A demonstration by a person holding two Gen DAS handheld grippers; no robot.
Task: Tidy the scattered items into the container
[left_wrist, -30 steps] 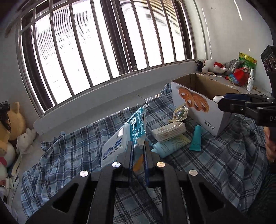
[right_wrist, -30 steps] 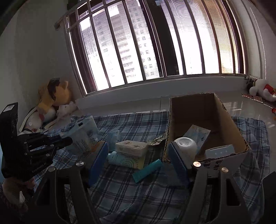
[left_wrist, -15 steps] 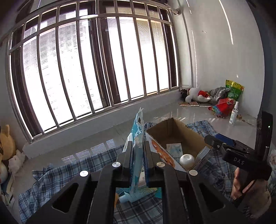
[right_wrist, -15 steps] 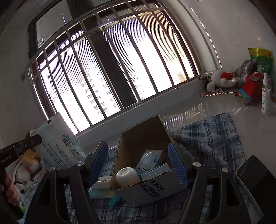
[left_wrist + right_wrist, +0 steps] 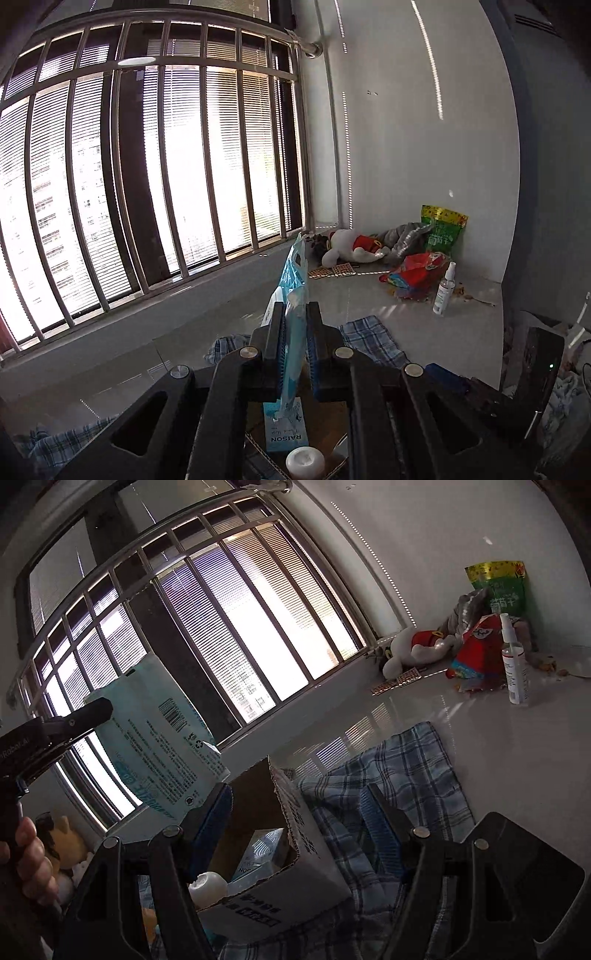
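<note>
My left gripper (image 5: 295,332) is shut on a light blue wipes pack (image 5: 295,280), seen edge-on and standing up between the pads. Straight below it is the open cardboard box (image 5: 258,441), holding a RAISON packet (image 5: 286,432) and a white round bottle (image 5: 304,461). In the right wrist view the same pack (image 5: 162,738) hangs from the left gripper (image 5: 99,710) above the box (image 5: 295,830), at its far left corner. My right gripper (image 5: 295,827) is open and holds nothing. It straddles the box's near right corner without touching it.
The box stands on a blue plaid cloth (image 5: 406,775) spread over a glossy floor. By the far wall lie a white plush toy (image 5: 417,650), a red bag (image 5: 476,653), a green bag (image 5: 498,587) and a spray bottle (image 5: 513,664). A barred window fills the left side.
The left gripper rose and carried the wipes pack right, from above the cloth to over the box. The right gripper swung and rolled toward the box's right corner. Neither gripper's jaws moved.
</note>
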